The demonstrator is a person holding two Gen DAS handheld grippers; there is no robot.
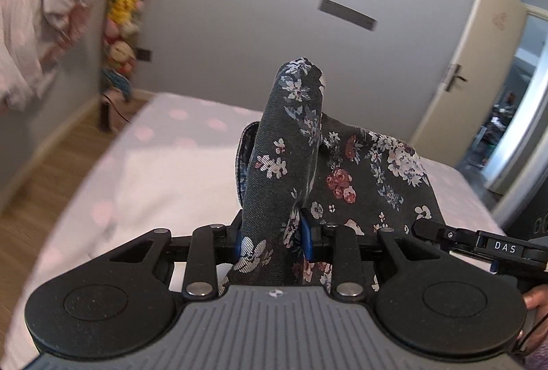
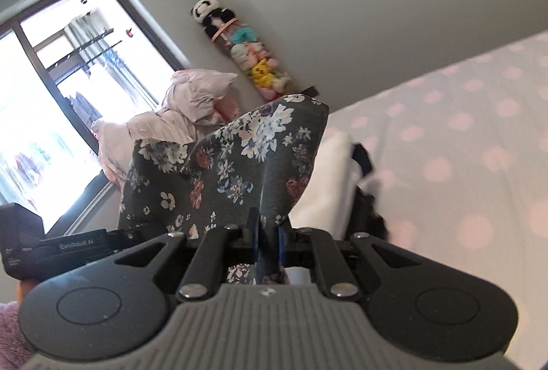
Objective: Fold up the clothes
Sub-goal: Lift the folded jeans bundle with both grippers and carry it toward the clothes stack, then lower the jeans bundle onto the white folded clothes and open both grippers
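While both tools are raised above the bed (image 1: 164, 164), the left gripper (image 1: 274, 240) is clamped on a thick bunch of the dark floral garment (image 1: 291, 144), and the right gripper (image 2: 269, 243), nearly closed, pinches a thinner fold. A hanging net (image 2: 253, 58) holds stuffed toys.

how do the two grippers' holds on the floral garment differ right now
The left gripper clamps a thick, rolled bunch of the floral garment, so its blue pads stand well apart; the right gripper pinches a thin fold, pads nearly together. Above the left gripper the cloth stands up in a narrow column; above the right it fans out wide. Both are shut on the same garment, held above the dotted bed.
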